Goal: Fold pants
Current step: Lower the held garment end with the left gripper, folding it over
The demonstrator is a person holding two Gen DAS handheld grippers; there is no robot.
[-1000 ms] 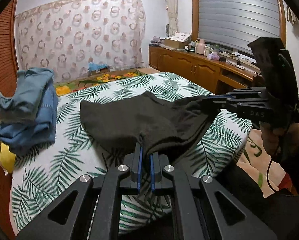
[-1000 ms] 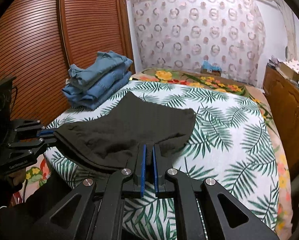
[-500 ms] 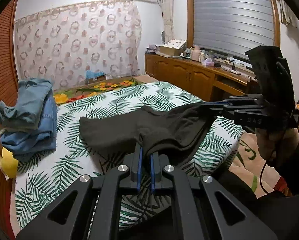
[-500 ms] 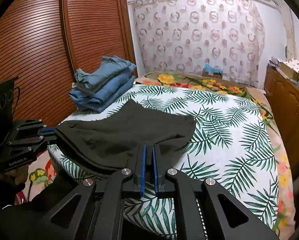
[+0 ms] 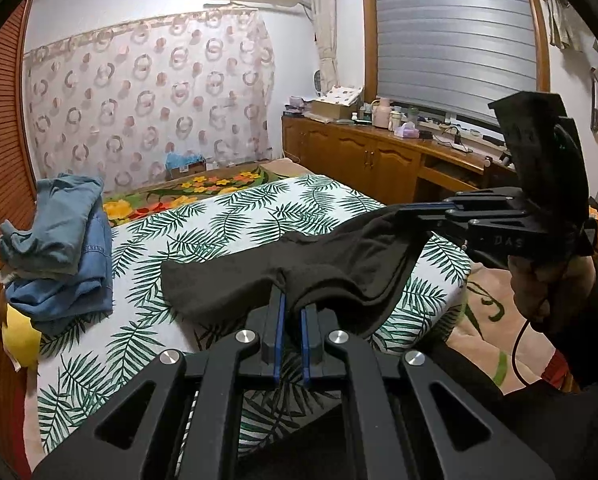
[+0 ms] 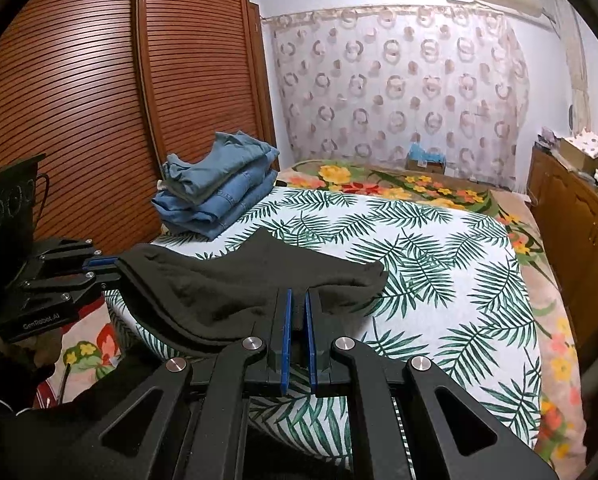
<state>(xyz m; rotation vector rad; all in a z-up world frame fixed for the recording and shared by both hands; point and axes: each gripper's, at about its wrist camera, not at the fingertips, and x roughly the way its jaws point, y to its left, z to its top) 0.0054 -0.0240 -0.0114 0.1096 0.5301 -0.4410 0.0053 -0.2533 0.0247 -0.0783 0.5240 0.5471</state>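
Dark pants (image 5: pixel 235 284) hang between both grippers over the near edge of the bed; they also show in the right wrist view (image 6: pixel 235 284). My left gripper (image 5: pixel 293 300) is shut on one near corner of the pants. My right gripper (image 6: pixel 298 300) is shut on the other near corner. Each gripper shows in the other's view, the right one (image 5: pixel 415 210) at the right, the left one (image 6: pixel 107 262) at the left. The pants' far part rests on the palm-leaf bedspread (image 6: pixel 439 264). The near edge sags between the grippers.
A stack of folded blue jeans (image 6: pixel 219 196) lies at the bed's far left corner, also in the left wrist view (image 5: pixel 59 248). A slatted wooden wardrobe (image 6: pixel 99 100) stands left of the bed. Wooden cabinets (image 5: pixel 379 160) with clutter line the right wall.
Both grippers have pulled the pants back toward the near edge of the bed and lifted the near edge; less cloth lies on the bedspread than a second ago.
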